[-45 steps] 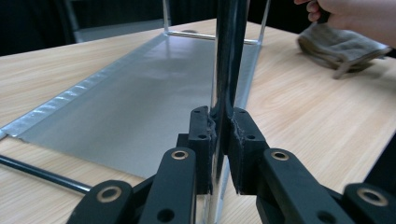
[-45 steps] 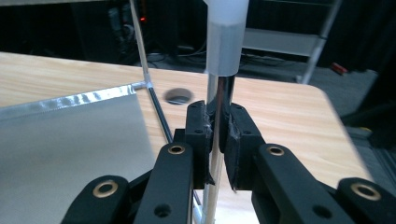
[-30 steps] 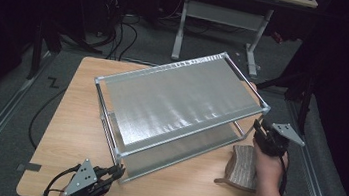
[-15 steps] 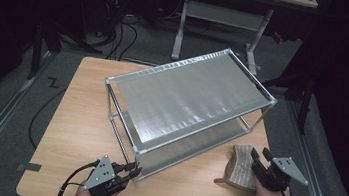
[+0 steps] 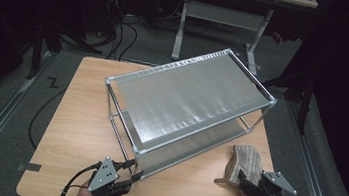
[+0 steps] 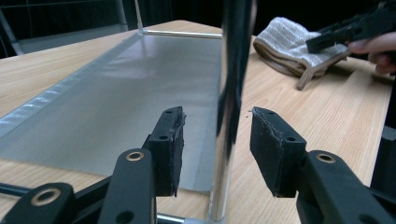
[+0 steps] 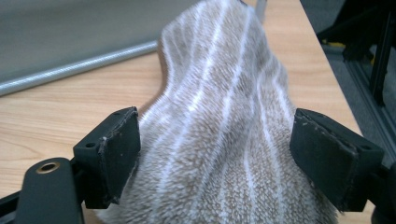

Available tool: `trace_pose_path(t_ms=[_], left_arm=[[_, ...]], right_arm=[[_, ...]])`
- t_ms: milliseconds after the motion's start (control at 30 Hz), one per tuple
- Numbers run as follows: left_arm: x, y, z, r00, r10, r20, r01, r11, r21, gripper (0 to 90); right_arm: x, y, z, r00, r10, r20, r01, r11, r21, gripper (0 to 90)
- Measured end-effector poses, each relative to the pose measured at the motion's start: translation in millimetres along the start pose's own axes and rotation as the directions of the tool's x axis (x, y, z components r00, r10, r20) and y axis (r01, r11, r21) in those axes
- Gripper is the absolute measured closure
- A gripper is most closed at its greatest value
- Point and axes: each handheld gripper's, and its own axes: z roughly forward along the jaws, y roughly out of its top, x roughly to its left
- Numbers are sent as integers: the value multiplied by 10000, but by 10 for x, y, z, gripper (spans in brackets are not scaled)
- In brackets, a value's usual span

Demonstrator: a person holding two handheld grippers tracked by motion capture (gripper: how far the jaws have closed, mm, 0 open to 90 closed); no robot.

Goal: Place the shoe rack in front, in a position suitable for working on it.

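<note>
A metal two-shelf rack stands at an angle on the wooden table. My left gripper is at the rack's near corner. In the left gripper view it is open, with the rack's upright corner post between its jaws and touching neither pad. A folded beige cloth with white stripes lies to the right of the rack. My right gripper sits just in front of it. In the right gripper view it is open, its jaws either side of the cloth.
The rack's lower shelf lies just above the tabletop, with its rail just beyond the cloth. The table's right edge is close to my right gripper. A desk frame and cables are on the floor beyond.
My right gripper has come down from the rack's right corner to the near side of the cloth. My left gripper has moved right to the rack's corner post. The rack has shifted slightly.
</note>
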Motion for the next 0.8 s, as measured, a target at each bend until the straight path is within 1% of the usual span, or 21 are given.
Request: trace_pose_path(t_ms=[33,67,133,167,200,233,267,300,333,400,433,467,500,567,600,700,733,767,800], left_arm=[[9,-1,-4,10000,-70,37,70,10000,-43,546],[23,-4,-9,10000,-9,74,9,10000,-2,547],[36,-17,-4,9998,-51,195,51,10000,-4,546],[42,-26,4,9995,-127,293,127,9999,-10,546],[46,-39,19,9987,-310,393,311,9995,-21,547],[49,-48,33,9984,-371,433,370,9993,44,547],[43,-53,45,9984,-348,451,343,9993,110,549],[27,-52,54,9987,-257,440,252,9996,109,549],[27,-52,54,9987,-257,440,252,9996,109,550],[20,-55,52,9982,-220,554,217,9997,55,562],[17,-57,48,9982,-171,567,169,9998,41,575],[18,-58,44,9983,-136,559,134,9999,44,575],[23,-58,41,9983,-149,570,146,9999,42,576],[30,-57,33,9981,-192,579,190,9998,28,576],[33,-57,32,9981,-209,573,208,9998,16,576],[41,-56,30,9981,-242,571,243,9997,1,588],[39,-57,33,9983,-237,534,237,9997,16,588],[31,-57,40,9982,-225,547,223,9997,42,594],[31,-57,40,9982,-225,547,223,9997,42,594]], right_arm=[[0,0,0,10000,0,0,0,10000,0,163],[2,-15,10,10000,63,-55,-63,10000,44,170],[8,-30,34,10000,27,-90,-26,9999,108,174],[8,-30,34,10000,27,-90,-26,9999,108,174],[19,-39,50,9998,39,-182,-36,9999,163,172],[19,-39,50,9998,39,-182,-36,9999,163,172],[26,-38,52,9998,31,-186,-27,9998,184,170],[41,-22,33,10000,-14,11,14,10000,92,155],[41,-22,33,10000,-14,11,14,10000,92,155],[37,-6,6,9999,120,52,-120,9999,-104,131],[21,2,4,9987,478,150,-478,9989,-17,80],[21,2,4,9987,478,150,-478,9989,-17,80],[5,-6,32,9980,603,170,-607,9980,183,58],[-1,-17,68,9977,677,63,-679,9966,457,40],[-1,-17,68,9977,677,63,-679,9966,457,40],[41,-27,109,9995,310,11,-310,9960,837,63],[41,-27,109,9995,310,11,-310,9960,837,63],[76,-35,132,9999,72,-113,-60,9940,1090,91],[76,-35,132,9999,72,-113,-60,9940,1090,91]])
